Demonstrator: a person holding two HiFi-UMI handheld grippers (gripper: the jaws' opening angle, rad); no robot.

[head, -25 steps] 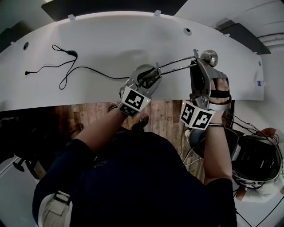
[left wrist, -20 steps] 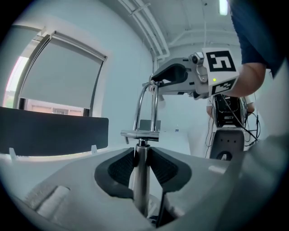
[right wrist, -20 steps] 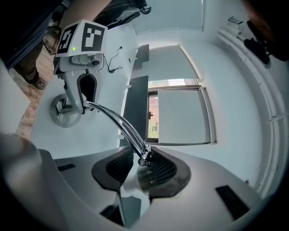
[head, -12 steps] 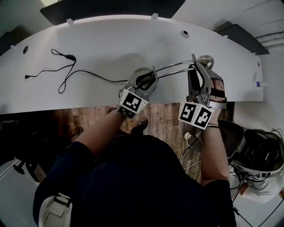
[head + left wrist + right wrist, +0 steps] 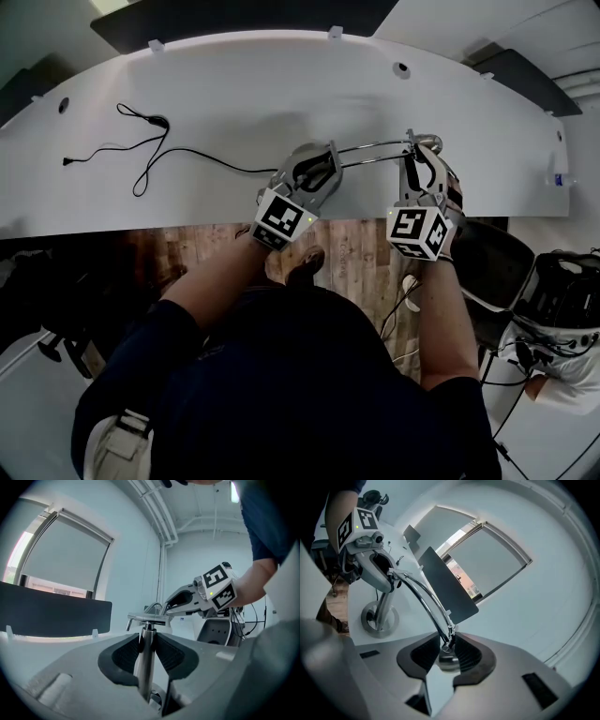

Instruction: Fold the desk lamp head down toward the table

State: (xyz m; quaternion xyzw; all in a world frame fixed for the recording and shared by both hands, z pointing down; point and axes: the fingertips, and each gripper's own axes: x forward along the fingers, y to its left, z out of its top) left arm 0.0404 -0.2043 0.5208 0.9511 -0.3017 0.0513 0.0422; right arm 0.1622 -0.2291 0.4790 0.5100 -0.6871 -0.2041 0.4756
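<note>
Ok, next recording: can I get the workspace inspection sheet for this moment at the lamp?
Surface: white curved table, carrying the lamp and a cable.
Job's things: lamp base stands on the table; lamp post upright; lamp arm reaches across to the lamp head.
Clutter: nothing seen.
Grippers: left gripper, fingers just closed on the lamp post; right gripper, fingers just closed on the lamp head.
Cables: black cable lies in loose loops at the table's left and runs toward the lamp.
Surroundings: wooden floor, dark panel behind the table, window with blind.
</note>
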